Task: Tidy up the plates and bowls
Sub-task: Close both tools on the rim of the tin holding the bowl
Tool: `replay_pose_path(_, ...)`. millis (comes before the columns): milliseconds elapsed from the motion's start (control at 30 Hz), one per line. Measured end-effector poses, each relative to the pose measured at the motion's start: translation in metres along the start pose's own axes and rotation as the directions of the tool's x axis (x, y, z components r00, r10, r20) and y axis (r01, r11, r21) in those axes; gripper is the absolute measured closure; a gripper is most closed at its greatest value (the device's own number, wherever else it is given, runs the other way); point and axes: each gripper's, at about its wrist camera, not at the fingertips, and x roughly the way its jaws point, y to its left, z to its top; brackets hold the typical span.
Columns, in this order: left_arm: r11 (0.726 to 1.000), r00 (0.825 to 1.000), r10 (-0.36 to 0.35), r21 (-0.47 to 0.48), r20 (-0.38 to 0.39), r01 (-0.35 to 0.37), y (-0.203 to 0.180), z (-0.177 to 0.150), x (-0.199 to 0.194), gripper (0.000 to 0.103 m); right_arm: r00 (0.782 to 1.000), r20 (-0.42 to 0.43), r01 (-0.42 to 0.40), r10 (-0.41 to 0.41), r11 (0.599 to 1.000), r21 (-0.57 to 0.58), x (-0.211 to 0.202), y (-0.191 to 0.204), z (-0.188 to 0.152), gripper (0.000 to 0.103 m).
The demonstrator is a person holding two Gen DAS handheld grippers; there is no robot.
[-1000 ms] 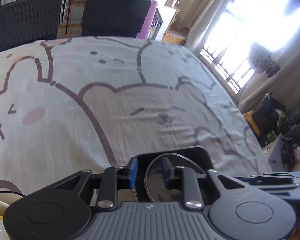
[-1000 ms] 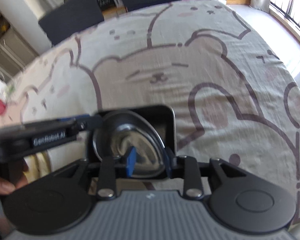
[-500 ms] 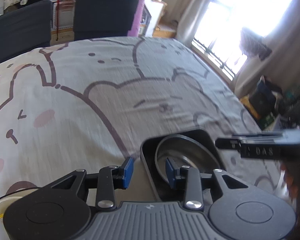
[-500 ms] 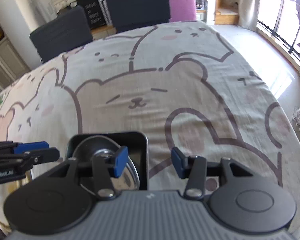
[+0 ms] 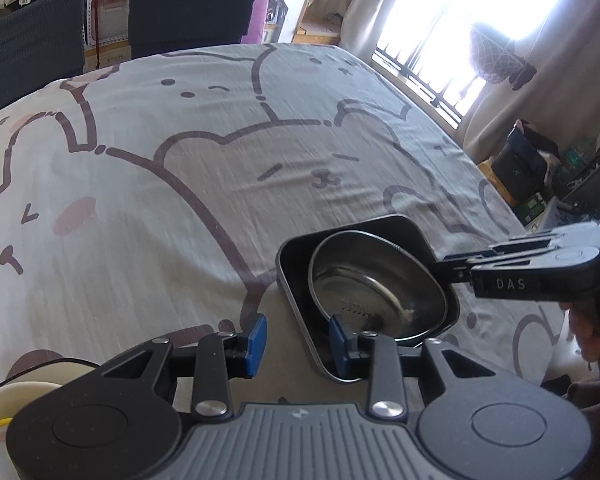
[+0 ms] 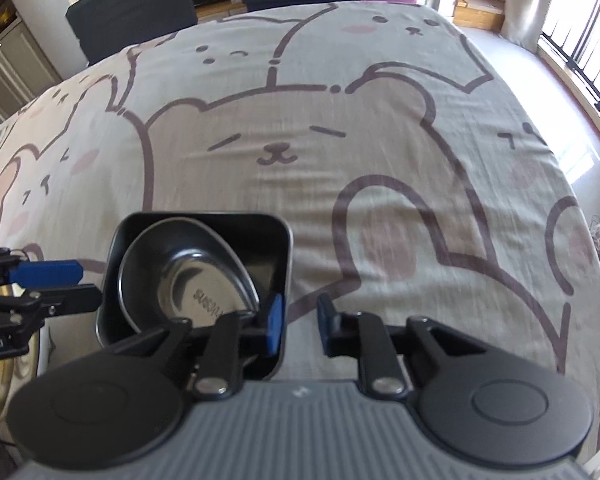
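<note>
A round steel bowl (image 5: pixel 376 284) sits tilted inside a square black plate (image 5: pixel 296 272) on the bear-print tablecloth. Both also show in the right wrist view, the bowl (image 6: pixel 188 276) inside the black plate (image 6: pixel 204 222). My left gripper (image 5: pixel 297 340) is open and empty, its jaws astride the plate's near left rim. My right gripper (image 6: pixel 300 322) is open and empty, its jaws astride the plate's near right corner; it shows from the side in the left wrist view (image 5: pixel 460 266).
A cream dish with a yellow rim (image 5: pixel 4 412) lies at the table's near left edge. Two dark chairs (image 5: pixel 192 4) stand at the far side. The table's right edge drops off toward the window and floor clutter (image 5: pixel 524 168).
Both grippers have opened and let go of the bowl and plate, then backed off a little. The bowl now rests inside the black plate on the table.
</note>
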Motion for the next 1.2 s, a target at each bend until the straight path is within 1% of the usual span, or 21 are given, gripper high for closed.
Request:
replay_pose_path(167,1.000,1.000,-0.005,0.019,-0.030,0.005,-0.001,-0.001,0.008,0.069,1.000,-0.006,-0.011,0.011,1.000,0.006,0.003,0.001,0.002,0.087)
replay_pose_path(233,1.000,0.999,-0.001,0.020,-0.038,0.002,-0.002,-0.002,0.012,0.071,1.000,-0.008,-0.012,0.012,1.000,0.005,0.004,0.001,0.003,0.089)
replay_pose_path(267,1.000,0.999,0.001,0.019,-0.040,-0.001,-0.002,-0.002,0.013,0.075,1.000,-0.007,-0.014,0.014,1.000,0.004,0.004,0.001,0.003,0.090)
replay_pose_path(400,1.000,1.000,0.006,0.005,-0.031,-0.005,-0.001,0.000,0.017,0.079,1.000,-0.004,-0.024,0.024,1.000,0.002,0.005,0.000,0.004,0.093)
replay_pose_path(633,0.998,1.000,0.005,-0.059,-0.020,-0.006,0.005,0.005,0.025,0.080,0.998,0.000,-0.063,0.063,0.998,0.008,0.007,-0.006,0.005,0.094)
replay_pose_path(767,0.994,0.999,-0.023,-0.104,-0.026,0.020,0.009,0.006,0.028,0.087,0.995,-0.002,-0.096,0.096,0.995,0.009,0.009,-0.011,0.004,0.094)
replay_pose_path(967,0.995,0.999,-0.032,-0.096,-0.036,0.029,0.007,0.007,0.028,0.092,0.994,-0.014,-0.106,0.105,0.994,-0.025,0.012,-0.010,0.003,0.094)
replay_pose_path(1033,0.995,0.999,-0.029,-0.094,-0.036,0.025,0.006,0.007,0.028,0.092,0.994,-0.015,-0.110,0.110,0.994,-0.023,0.011,-0.009,0.003,0.097)
replay_pose_path(1200,0.991,0.999,-0.045,-0.129,-0.025,0.041,0.010,0.007,0.025,0.095,0.992,-0.021,-0.124,0.124,0.992,-0.003,0.007,-0.012,0.004,0.098)
